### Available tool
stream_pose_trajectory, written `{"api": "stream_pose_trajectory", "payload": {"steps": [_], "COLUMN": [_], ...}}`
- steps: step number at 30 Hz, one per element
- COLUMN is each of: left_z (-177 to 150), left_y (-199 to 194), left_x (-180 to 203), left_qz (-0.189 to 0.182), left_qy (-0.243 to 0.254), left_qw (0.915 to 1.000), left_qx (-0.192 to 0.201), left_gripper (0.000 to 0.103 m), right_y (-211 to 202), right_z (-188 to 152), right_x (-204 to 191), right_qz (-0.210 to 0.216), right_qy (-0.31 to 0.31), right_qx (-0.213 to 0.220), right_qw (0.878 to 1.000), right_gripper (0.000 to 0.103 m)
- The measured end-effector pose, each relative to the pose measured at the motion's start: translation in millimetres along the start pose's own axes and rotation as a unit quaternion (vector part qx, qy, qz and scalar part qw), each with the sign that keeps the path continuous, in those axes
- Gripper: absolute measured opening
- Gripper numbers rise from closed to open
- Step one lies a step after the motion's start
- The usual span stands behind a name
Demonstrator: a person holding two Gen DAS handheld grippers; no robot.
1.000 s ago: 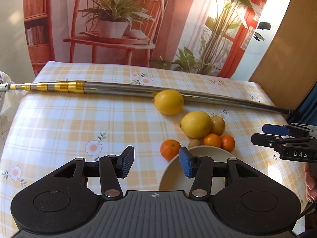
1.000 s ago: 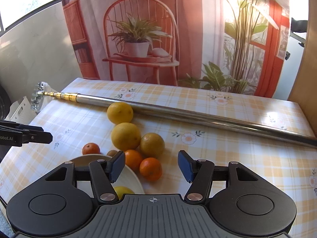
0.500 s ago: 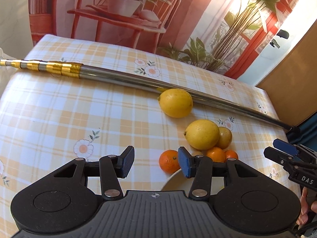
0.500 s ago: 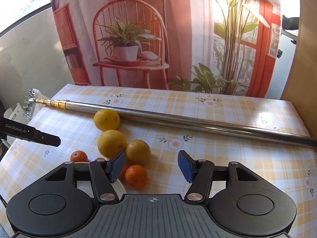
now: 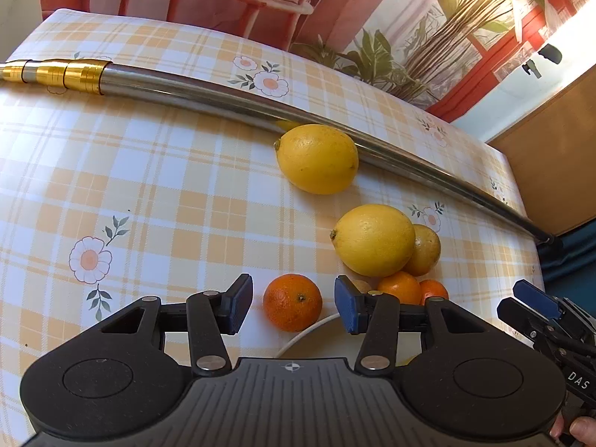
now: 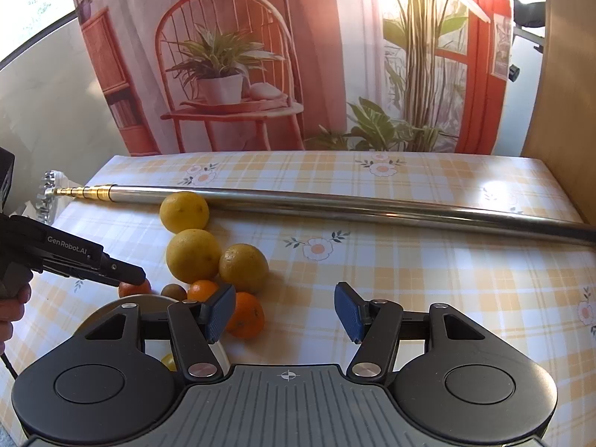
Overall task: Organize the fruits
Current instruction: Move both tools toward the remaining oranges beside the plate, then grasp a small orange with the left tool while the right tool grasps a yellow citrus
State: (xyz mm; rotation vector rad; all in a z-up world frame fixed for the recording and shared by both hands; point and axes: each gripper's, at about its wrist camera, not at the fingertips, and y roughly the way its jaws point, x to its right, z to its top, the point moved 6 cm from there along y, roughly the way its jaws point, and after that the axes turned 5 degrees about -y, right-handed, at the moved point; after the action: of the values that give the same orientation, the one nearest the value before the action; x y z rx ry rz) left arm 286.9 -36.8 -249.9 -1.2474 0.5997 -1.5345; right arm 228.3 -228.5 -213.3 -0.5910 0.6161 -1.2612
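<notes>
The left claw [image 5: 292,307] has dropped closer, its fingers spread either side of the mandarin [image 5: 292,302] just beside the bowl [image 5: 309,335] rim, ready to pinch. The right claw [image 6: 285,314] hangs spread, empty, nearby.

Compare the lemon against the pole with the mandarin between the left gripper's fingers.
The lemon is yellow, oval and larger; the mandarin is orange, round and smaller. The lemon touches the pole; the mandarin sits by the bowl rim, framed by the open left gripper. Both lie ungripped on the tablecloth.
</notes>
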Motion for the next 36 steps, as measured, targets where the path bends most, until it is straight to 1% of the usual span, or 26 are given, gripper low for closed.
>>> {"api": "stream_pose_trajectory", "payload": {"steps": [2, 4, 7, 10, 14, 17, 19, 21, 23, 25, 28, 32, 36], "left_z": [0, -1, -3, -6, -7, -6, -5, -7, -12, -18, -24, -30, -36], "left_y": [4, 8, 11, 9, 0, -13, -25, -34, -41, -47, -56, -69, -74], "left_x": [1, 2, 4, 5, 4, 3, 2, 2, 2, 5, 9, 8, 7], "left_qz": [0.010, 0.009, 0.001, -0.001, 0.003, 0.007, 0.006, 0.006, 0.008, 0.009, 0.013, 0.005, 0.008], "left_qy": [0.006, 0.006, 0.012, 0.030, 0.042, 0.051, 0.061, 0.066, 0.069, 0.083, 0.103, 0.104, 0.103], "left_qw": [0.9999, 0.9999, 0.9999, 0.9995, 0.9989, 0.9982, 0.9969, 0.9955, 0.9948, 0.9928, 0.9889, 0.9861, 0.9852], "left_qx": [-0.003, -0.008, -0.006, 0.005, 0.019, 0.029, 0.048, 0.067, 0.075, 0.086, 0.106, 0.129, 0.137], "left_gripper": [0.050, 0.049, 0.038, 0.038, 0.038, 0.037, 0.037, 0.037, 0.037, 0.038, 0.038, 0.038, 0.038], "right_y": [1, 1, 2, 3, 7, 12, 16, 23, 30, 37, 47, 58, 72], "right_z": [0, -2, -2, -2, -2, 2, 7, 11, 13, 15, 20, 26, 28], "right_x": [1, 1, 2, 3, 4, 2, 1, 2, 0, -4, -12, -24, -33], "right_qz": [0.001, 0.000, -0.001, -0.001, 0.001, 0.003, -0.002, 0.000, 0.010, 0.018, 0.017, 0.034, 0.036], "right_qy": [0.001, 0.001, 0.004, 0.007, 0.007, -0.010, -0.024, -0.020, -0.015, -0.020, -0.035, -0.053, -0.069], "right_qx": [-0.001, -0.002, -0.005, -0.006, -0.012, -0.019, -0.012, -0.011, -0.012, -0.014, -0.016, -0.016, -0.026], "right_qw": [1.000, 1.000, 1.000, 1.000, 1.000, 1.000, 1.000, 1.000, 1.000, 1.000, 0.999, 0.998, 0.997], "right_gripper": [0.055, 0.055, 0.055, 0.055, 0.055, 0.054, 0.054, 0.054, 0.052, 0.051, 0.050, 0.049, 0.046]}}
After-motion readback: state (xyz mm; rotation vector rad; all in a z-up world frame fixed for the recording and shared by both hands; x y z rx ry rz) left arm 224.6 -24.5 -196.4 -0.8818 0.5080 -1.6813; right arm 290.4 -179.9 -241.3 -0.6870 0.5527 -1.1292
